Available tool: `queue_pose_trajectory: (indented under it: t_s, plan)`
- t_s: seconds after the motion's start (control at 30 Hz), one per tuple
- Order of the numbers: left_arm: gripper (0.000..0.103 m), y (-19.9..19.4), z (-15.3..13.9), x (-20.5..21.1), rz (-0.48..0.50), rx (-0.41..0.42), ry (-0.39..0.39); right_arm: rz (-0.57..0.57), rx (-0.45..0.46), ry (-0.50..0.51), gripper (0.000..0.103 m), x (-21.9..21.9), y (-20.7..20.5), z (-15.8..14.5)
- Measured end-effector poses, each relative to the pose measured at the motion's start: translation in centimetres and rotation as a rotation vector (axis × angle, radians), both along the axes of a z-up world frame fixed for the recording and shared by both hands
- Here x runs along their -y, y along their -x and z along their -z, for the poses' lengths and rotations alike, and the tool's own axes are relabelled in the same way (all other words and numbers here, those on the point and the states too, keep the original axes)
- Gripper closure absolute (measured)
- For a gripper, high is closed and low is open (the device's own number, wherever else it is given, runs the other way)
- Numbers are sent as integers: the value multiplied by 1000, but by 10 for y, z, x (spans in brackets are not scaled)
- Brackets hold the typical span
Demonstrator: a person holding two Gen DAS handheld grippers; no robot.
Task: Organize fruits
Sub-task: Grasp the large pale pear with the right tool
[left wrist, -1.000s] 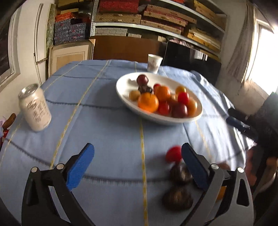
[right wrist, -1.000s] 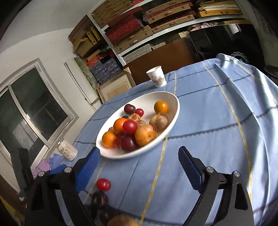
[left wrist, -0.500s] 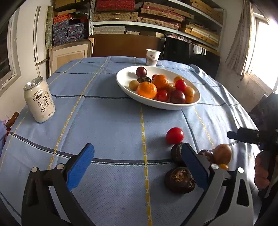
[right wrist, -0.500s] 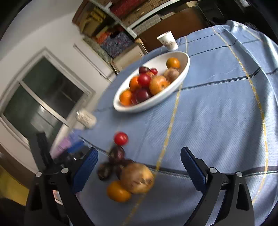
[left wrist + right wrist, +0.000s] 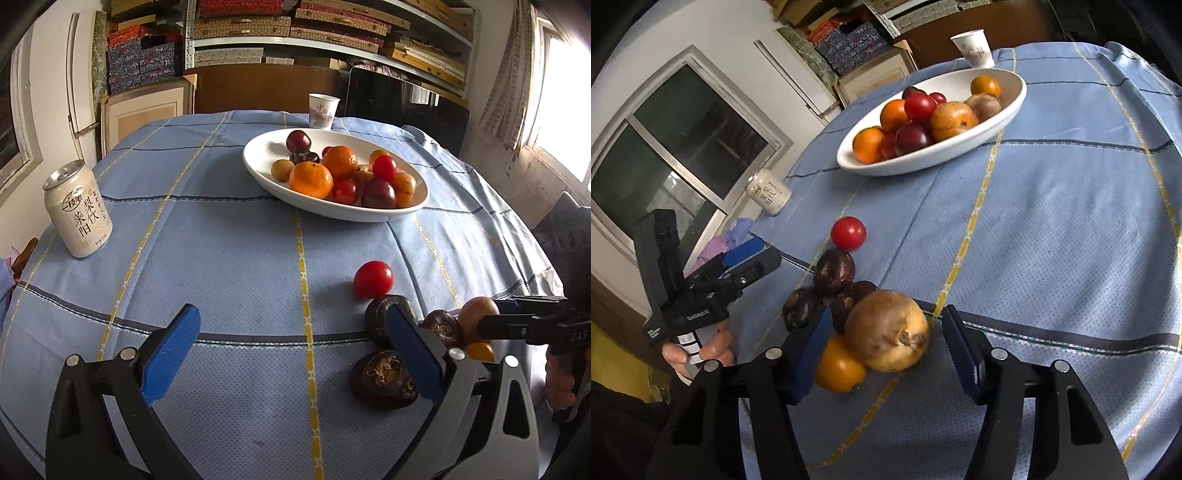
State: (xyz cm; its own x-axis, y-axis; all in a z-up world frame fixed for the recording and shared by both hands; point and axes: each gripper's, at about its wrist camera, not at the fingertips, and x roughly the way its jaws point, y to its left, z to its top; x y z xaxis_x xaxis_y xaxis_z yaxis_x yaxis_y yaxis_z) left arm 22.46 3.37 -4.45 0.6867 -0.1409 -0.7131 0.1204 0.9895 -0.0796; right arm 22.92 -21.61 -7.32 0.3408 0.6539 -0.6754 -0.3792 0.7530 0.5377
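Two grippers are yours to mind, and your right gripper (image 5: 886, 339) has its blue-padded jaws closing around a round tan-brown fruit with a dried stem scar (image 5: 888, 330), which sits between them on the blue checked tablecloth with yellow lines (image 5: 1052, 221); a gap still shows on the right-hand pad's side, and whether the left-hand pad touches the fruit you cannot tell from here. Just left of that fruit, against the left-hand pad, lies a small glossy orange fruit (image 5: 838, 363). Ahead and to the left of these jaws cluster three dark purple-brown wrinkled fruits (image 5: 834, 271), and just beyond them rests a shiny round red fruit (image 5: 848, 232). Well ahead, further along the cloth, stands a white oval ceramic bowl (image 5: 923, 162) heaped with orange, red and dark plum-coloured fruit, with a white paper cup (image 5: 973, 48) behind it. Your left gripper (image 5: 291, 354) hangs over bare cloth with its jaws spread wide and nothing between them; the dark fruits lie by its right-hand finger, partly hidden behind it. Far ahead and to the left of this gripper stands a cream-coloured drink can with printed characters (image 5: 78, 210).
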Motion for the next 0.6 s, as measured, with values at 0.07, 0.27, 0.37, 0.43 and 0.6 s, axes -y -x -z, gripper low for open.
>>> queue_pose_trajectory:
  t_s: [0.07, 0.27, 0.37, 0.43, 0.6]
  plan:
    - [5, 0, 0, 0, 0, 1, 1, -1, -5, 3, 47, -1, 0, 1]
    - [5, -1, 0, 1, 1, -3, -2, -1, 0, 10, 50, -2, -1, 2]
    - [5, -1, 0, 1, 0, -4, -4, -15, 0, 5, 57, -2, -1, 1]
    - [5, -1, 0, 1, 2, -7, -5, -17, 6, 10, 57, -3, -1, 1]
    - [5, -2, 1, 0, 1, -12, -7, 8, 27, 30, 57, -1, 0, -2]
